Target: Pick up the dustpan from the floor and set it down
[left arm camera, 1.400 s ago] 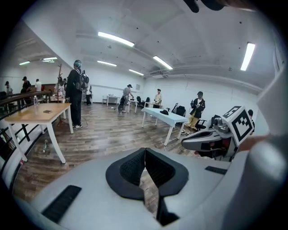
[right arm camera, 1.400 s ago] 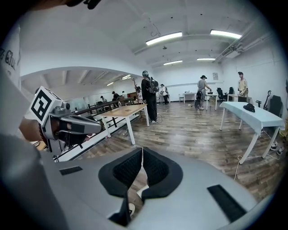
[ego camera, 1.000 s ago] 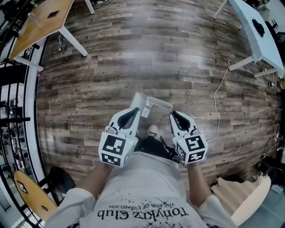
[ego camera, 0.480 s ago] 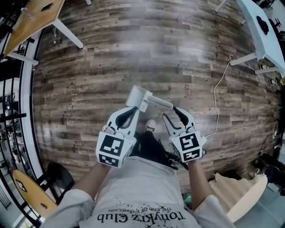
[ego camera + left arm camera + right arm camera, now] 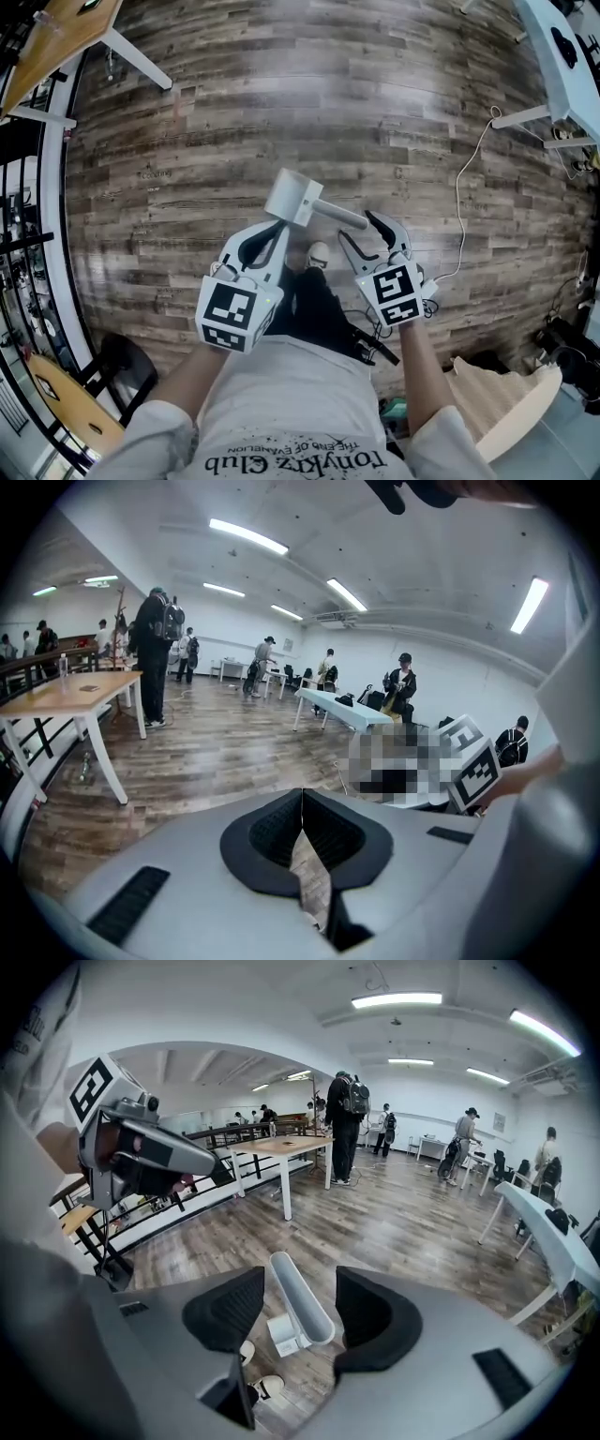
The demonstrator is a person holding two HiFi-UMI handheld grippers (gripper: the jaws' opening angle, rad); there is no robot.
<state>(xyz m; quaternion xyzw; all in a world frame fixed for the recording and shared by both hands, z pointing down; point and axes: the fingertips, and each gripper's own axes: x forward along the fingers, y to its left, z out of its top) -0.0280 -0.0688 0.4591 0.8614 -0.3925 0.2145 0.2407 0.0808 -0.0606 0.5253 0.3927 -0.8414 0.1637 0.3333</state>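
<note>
My right gripper [image 5: 362,234] has sunk lower and its jaws have just been opening. They now stand wide, clear of the dustpan [image 5: 293,195], which seems to rest on the floor [image 5: 281,94], likely released. My left gripper [image 5: 279,231] is closed and empty, idling alongside.

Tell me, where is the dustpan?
In the head view, the dustpan is mid-picture on the floor, just ahead of the left gripper, with the person's shoe just below it.
</note>
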